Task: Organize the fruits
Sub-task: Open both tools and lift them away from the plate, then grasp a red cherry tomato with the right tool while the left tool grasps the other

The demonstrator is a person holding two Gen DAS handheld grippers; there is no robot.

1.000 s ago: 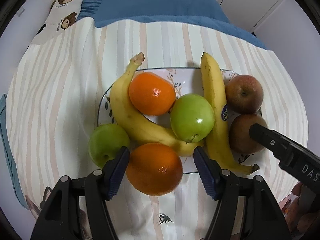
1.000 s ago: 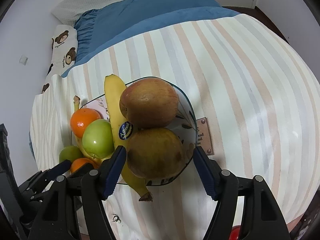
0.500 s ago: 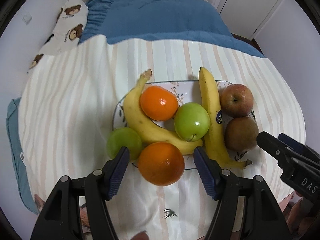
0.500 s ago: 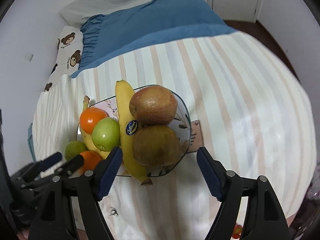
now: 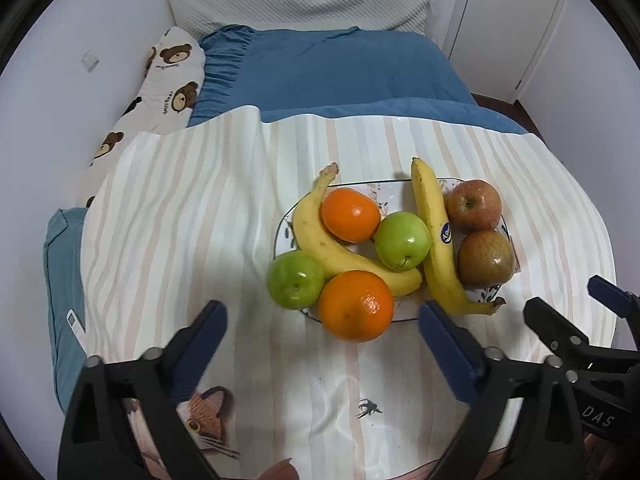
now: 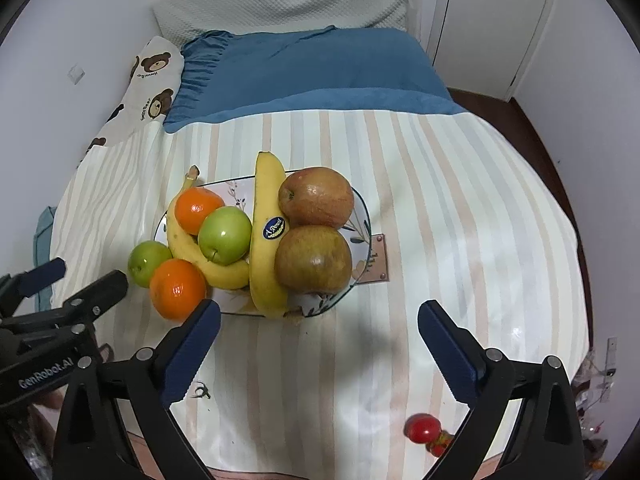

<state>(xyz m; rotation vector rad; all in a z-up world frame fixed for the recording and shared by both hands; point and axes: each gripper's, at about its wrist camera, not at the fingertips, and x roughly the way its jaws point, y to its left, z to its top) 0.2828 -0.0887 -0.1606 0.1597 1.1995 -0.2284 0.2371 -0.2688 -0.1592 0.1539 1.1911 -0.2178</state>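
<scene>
Patterned plate [image 5: 384, 192] mostly hidden under fruit; both tongs [image 5: 322, 318] [image 6: 318, 320] released, empty.

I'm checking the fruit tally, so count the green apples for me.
2. One green apple sits mid-plate between the two bananas; the other green apple sits at the plate's near-left edge beside an orange. None looks hidden.

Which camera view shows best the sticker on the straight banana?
The right wrist view: the sticker is large there and faces the camera. In the left wrist view the same sticker is small and its print unreadable.
</scene>
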